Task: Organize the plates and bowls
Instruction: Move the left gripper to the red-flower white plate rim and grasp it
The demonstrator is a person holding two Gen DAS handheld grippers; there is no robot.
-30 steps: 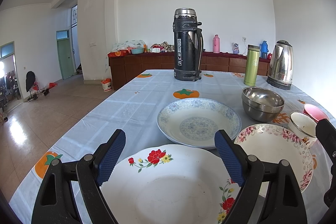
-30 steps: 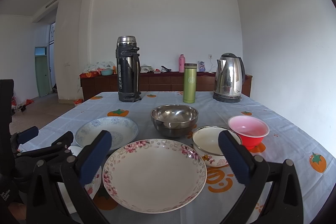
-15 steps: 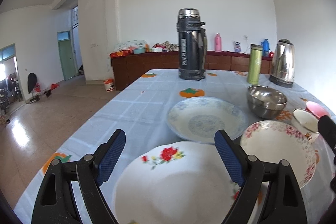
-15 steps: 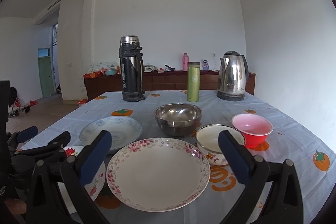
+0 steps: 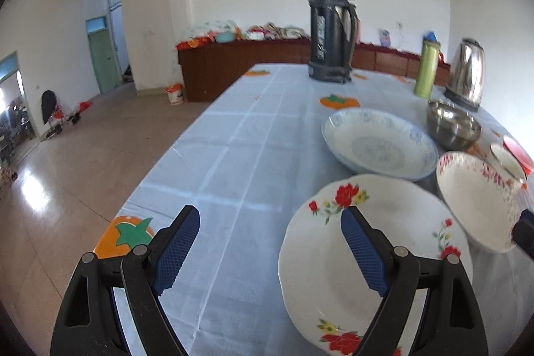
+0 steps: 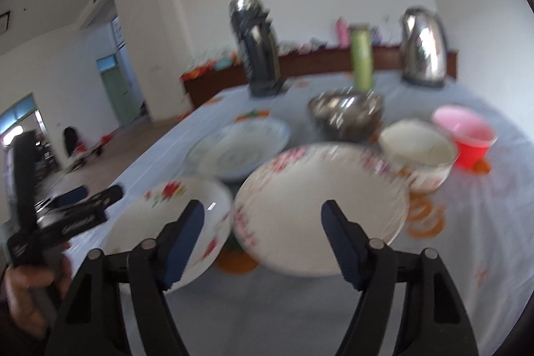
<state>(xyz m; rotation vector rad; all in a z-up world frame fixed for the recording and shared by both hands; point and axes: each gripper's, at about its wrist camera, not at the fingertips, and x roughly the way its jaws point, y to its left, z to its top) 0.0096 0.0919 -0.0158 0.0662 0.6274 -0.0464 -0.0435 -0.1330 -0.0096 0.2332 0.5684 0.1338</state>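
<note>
A white plate with red flowers lies nearest on the table. Behind it is a blue-patterned plate; to its right a pink-rimmed plate. A steel bowl, a white bowl and a pink bowl stand further right. My left gripper is open and empty, left of the red-flower plate, its right finger over the plate. My right gripper is open and empty, low over the near edge of the pink-rimmed plate.
A black thermos, a green flask and a steel kettle stand at the far end. The table's left edge drops to tiled floor. The left gripper shows in the right wrist view.
My left gripper has swung left, so the plates now sit at the right of its view. My right gripper has moved forward and down toward the pink-rimmed plate; its view is blurred.
</note>
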